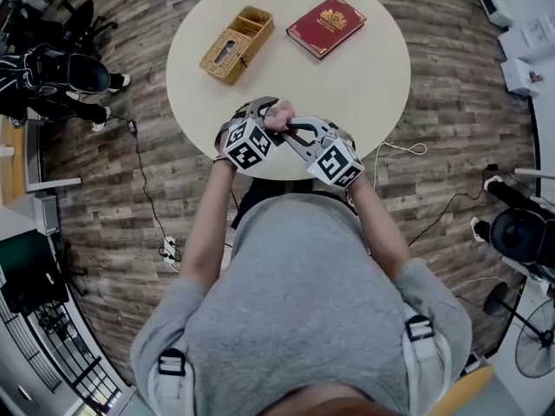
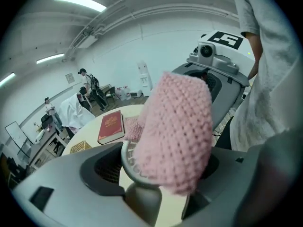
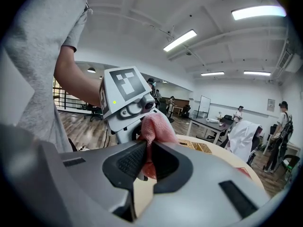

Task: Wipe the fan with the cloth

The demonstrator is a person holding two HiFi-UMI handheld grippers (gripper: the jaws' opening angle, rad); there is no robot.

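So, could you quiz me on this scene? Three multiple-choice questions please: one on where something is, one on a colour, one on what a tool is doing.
1. Where does the red book lie?
A. on the round table
B. on the floor
C. on a chair

2. What colour is the cloth?
A. blue
B. pink
C. green

3. What is the right tool doing?
A. open and empty
B. shut on the cloth
C. shut on a pen

Answers:
1. A, the head view shows it flat on the tabletop.
2. B, the pink knit drapes over the fan.
3. B, its own view shows the jaws pinching a fold of the cloth.
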